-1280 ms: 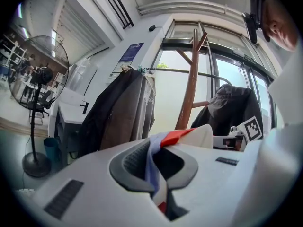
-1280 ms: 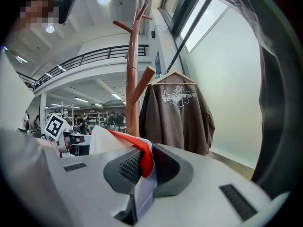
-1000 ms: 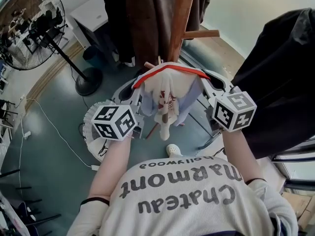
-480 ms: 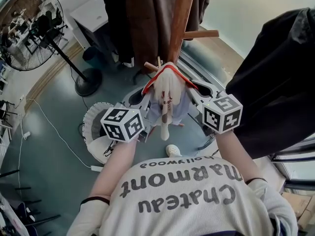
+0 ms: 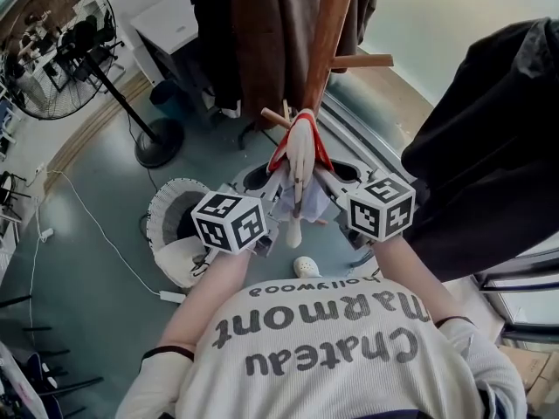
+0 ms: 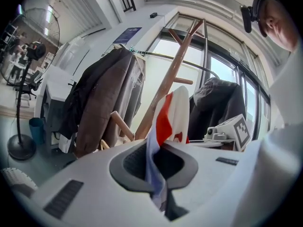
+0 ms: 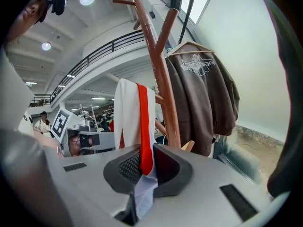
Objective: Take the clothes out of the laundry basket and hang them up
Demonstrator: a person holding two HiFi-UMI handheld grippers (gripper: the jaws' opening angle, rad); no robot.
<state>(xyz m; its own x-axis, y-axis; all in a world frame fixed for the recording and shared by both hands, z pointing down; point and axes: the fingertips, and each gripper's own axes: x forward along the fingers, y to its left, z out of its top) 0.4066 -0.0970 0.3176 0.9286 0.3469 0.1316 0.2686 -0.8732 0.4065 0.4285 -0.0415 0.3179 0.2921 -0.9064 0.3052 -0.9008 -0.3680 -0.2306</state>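
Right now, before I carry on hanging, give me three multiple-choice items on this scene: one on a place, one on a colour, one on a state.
1. Where is the white slatted laundry basket?
A. down on the floor
B. hung on a peg
C. on a desk

2. What colour is the jacket hanging on the wooden coat rack?
A. blue
B. brown
C. yellow

3. How do the left gripper and right gripper stand?
A. both open and empty
B. both shut on the white garment with red trim
C. only the left one grips

Answers: 1 A, the head view shows it standing on the floor; 2 B, the right gripper view shows brown cloth; 3 B, each gripper view shows cloth pinched between its jaws.
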